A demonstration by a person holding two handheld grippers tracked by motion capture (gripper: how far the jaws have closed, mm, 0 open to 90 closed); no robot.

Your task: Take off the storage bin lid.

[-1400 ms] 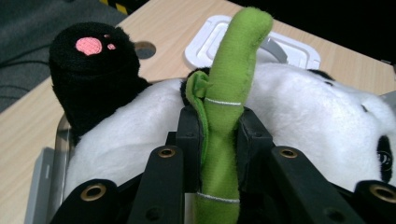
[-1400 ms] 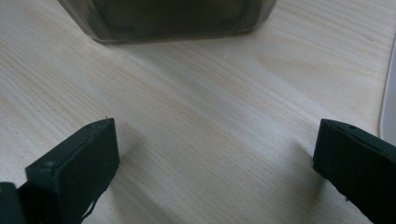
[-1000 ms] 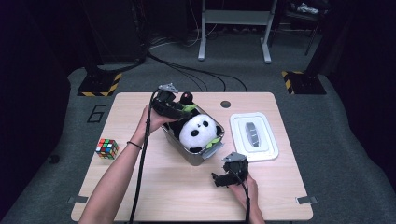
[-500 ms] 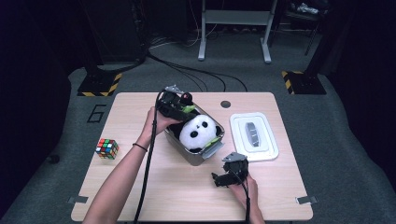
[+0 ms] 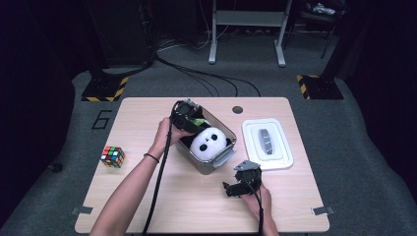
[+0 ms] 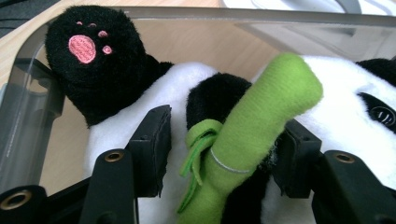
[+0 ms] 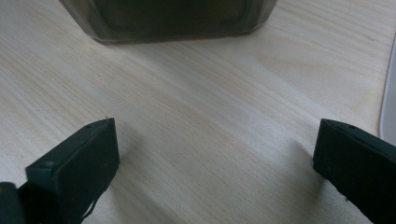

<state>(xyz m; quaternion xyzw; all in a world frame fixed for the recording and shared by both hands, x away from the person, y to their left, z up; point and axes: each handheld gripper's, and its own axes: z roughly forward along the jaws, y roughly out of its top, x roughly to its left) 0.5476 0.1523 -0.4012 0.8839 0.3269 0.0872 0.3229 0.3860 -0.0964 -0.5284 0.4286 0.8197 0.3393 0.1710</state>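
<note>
Your left claw (image 6: pixel 219 154) has just been closing around the green felt stick (image 6: pixel 252 135) on the panda toy (image 5: pixel 209 141) inside the box (image 5: pixel 223 157), not yet pinching; it is soft and light, so grip mid-stick.

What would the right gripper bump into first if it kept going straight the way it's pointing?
Probably the grey plastic bin holding the panda: it stands straight ahead of the right gripper, past bare wooden table. Its open jaws hold nothing.
</note>
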